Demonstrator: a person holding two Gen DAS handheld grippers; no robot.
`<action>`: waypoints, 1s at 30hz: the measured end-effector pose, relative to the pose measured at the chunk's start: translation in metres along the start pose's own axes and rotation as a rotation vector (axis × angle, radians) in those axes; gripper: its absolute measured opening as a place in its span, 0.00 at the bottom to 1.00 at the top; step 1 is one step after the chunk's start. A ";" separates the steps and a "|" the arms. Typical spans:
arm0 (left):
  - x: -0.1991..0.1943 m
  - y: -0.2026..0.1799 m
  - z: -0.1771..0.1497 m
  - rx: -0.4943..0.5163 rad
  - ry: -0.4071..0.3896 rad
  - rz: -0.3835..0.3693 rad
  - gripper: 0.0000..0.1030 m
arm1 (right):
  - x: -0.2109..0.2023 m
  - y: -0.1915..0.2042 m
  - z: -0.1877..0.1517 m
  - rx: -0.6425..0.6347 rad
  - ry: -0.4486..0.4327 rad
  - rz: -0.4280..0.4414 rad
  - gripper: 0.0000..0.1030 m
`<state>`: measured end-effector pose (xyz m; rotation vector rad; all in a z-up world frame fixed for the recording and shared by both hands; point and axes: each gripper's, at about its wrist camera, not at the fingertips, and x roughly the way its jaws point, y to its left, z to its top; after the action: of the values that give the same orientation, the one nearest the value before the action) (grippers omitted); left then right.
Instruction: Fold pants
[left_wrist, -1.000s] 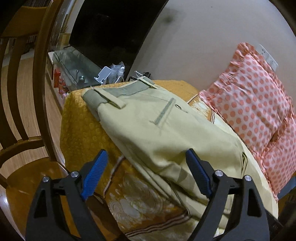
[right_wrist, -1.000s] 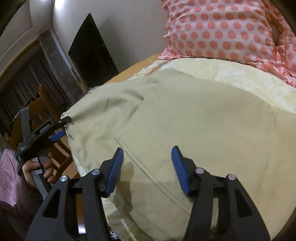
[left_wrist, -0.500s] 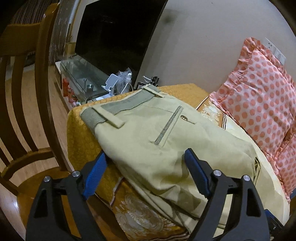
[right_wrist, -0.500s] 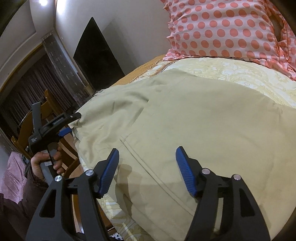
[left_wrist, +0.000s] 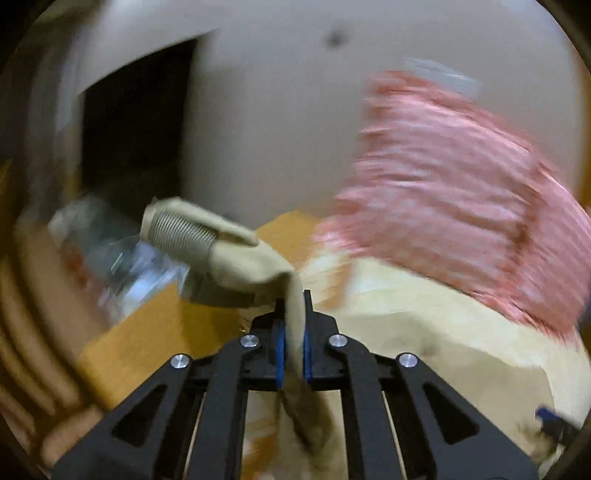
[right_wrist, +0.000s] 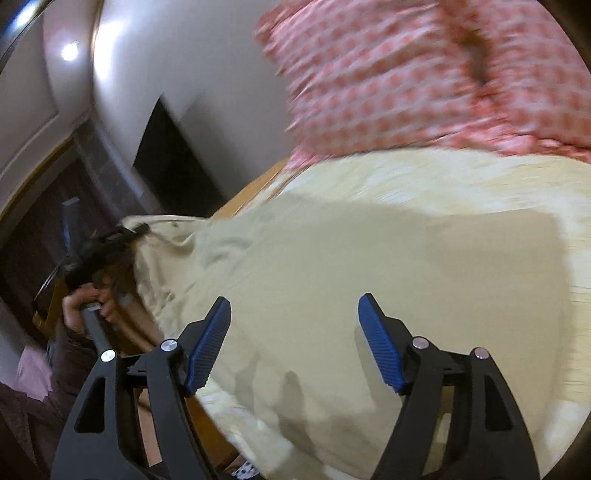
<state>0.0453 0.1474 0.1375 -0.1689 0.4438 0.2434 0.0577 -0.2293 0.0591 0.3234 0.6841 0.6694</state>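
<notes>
Plain wall, a dark screen and a pink spotted pillow (right_wrist: 424, 74) frame a bed (right_wrist: 461, 177) covered in a yellow patterned spread, and on it lie the beige pants (right_wrist: 369, 277). They lie broadly spread across the bed, their waist end toward the bed's edge.

On the left wrist view the left gripper (left_wrist: 291, 332) has its fingers pinched tight on a fold of cloth at the waistband, whose ribbed elastic end juts up and away from the bed. The right wrist view shows that same corner lifted at the far edge. Both pictures are smeared by motion, so how high the cloth is raised is hard to tell.

The right gripper (right_wrist: 293, 343) hangs above the middle of the pants with its fingers wide apart, holding nothing.

As I judge it, the fold is only starting: one corner is taken up, but no part has been laid over another. The right side needs a grip, then the doubling over and any later folds remain.
</notes>
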 end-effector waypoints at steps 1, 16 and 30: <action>-0.003 -0.026 0.004 0.069 -0.012 -0.046 0.06 | -0.010 -0.008 0.001 0.025 -0.029 -0.017 0.71; -0.062 -0.239 -0.161 0.836 0.171 -0.659 0.24 | -0.066 -0.118 -0.004 0.448 -0.140 -0.038 0.74; 0.121 -0.103 -0.049 0.186 0.487 -0.408 0.56 | 0.006 -0.105 0.019 0.216 0.092 -0.200 0.57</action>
<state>0.1591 0.0622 0.0518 -0.1313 0.8973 -0.2476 0.1226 -0.3048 0.0200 0.4191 0.8669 0.4216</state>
